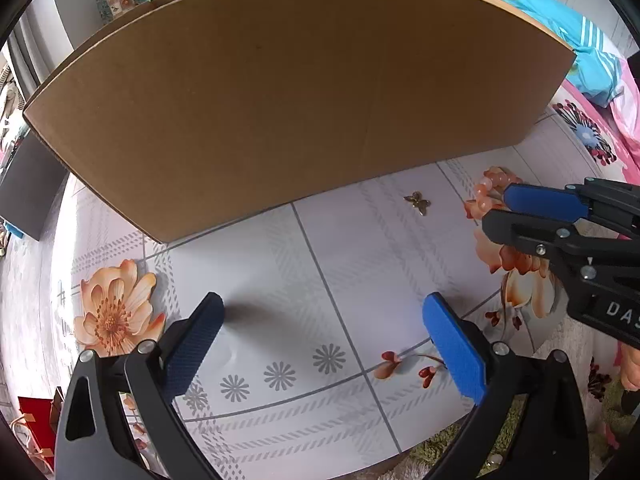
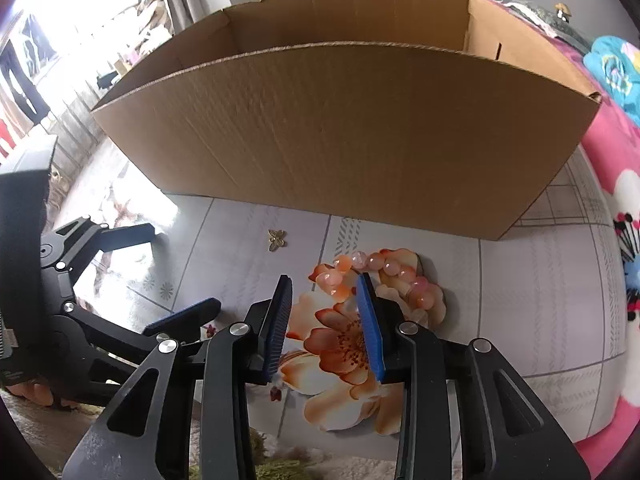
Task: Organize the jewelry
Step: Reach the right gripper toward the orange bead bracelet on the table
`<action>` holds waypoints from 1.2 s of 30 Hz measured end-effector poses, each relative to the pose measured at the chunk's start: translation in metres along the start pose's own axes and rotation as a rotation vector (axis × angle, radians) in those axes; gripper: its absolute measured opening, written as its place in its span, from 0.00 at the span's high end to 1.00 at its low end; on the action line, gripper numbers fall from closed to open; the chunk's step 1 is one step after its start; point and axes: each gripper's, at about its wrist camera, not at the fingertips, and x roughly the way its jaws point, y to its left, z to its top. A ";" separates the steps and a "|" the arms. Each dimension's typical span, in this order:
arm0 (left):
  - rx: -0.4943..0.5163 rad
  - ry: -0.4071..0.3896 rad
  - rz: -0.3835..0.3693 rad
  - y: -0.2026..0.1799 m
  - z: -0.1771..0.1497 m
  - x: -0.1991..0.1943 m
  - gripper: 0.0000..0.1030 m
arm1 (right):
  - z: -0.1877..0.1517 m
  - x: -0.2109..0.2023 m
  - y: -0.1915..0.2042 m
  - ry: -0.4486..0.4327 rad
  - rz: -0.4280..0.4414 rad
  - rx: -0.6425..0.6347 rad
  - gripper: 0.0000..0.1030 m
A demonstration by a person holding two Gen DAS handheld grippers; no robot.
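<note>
A bracelet of peach and pink beads (image 2: 394, 269) lies in an arc on the flower-print tablecloth (image 2: 520, 300), just in front of a big open cardboard box (image 2: 340, 132). My right gripper (image 2: 324, 280) points down at the arc's left end. A few beads lie between its blue pads, and a gap shows on the left side. A small gold butterfly charm (image 2: 277, 239) rests to the left. In the left wrist view, the left gripper (image 1: 324, 302) hovers wide open over bare cloth, with nothing between its fingers. The charm (image 1: 418, 203), bracelet (image 1: 492, 188) and right gripper (image 1: 496, 208) show to its right.
The box (image 1: 280, 100) stands as a tall wall across the far side of the table. A pink floral blanket (image 2: 600, 152) and turquoise cloth (image 1: 560, 32) lie to the right. A shaggy rug (image 1: 440, 448) is below the near edge, and a red box (image 1: 36, 420) is low left.
</note>
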 end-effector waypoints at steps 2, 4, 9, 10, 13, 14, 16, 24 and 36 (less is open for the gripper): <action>0.001 0.001 0.000 -0.002 0.002 -0.001 0.05 | 0.001 0.004 0.004 0.010 0.000 -0.004 0.70; 0.000 0.000 0.000 -0.002 0.002 -0.001 0.05 | 0.001 0.008 0.008 0.015 -0.010 -0.012 0.71; 0.001 -0.001 0.000 -0.001 0.002 -0.001 0.05 | 0.000 0.016 0.015 0.020 -0.025 -0.014 0.72; 0.001 -0.001 0.000 -0.001 0.001 -0.001 0.05 | 0.001 0.016 0.016 0.020 -0.028 -0.014 0.72; 0.000 -0.004 0.001 0.002 -0.001 -0.001 0.05 | 0.000 0.015 0.014 0.019 -0.037 -0.011 0.73; 0.001 -0.006 0.001 0.002 -0.002 -0.001 0.05 | -0.001 0.014 0.014 0.018 -0.039 -0.008 0.73; 0.001 -0.008 0.001 0.003 -0.004 -0.001 0.05 | -0.002 0.011 0.011 0.013 -0.041 0.004 0.75; -0.001 -0.030 0.003 0.000 -0.013 -0.004 0.05 | -0.015 0.012 0.008 -0.018 -0.041 0.052 0.72; -0.015 -0.037 0.013 0.001 -0.018 -0.006 0.04 | -0.031 0.002 -0.016 -0.091 0.042 0.130 0.69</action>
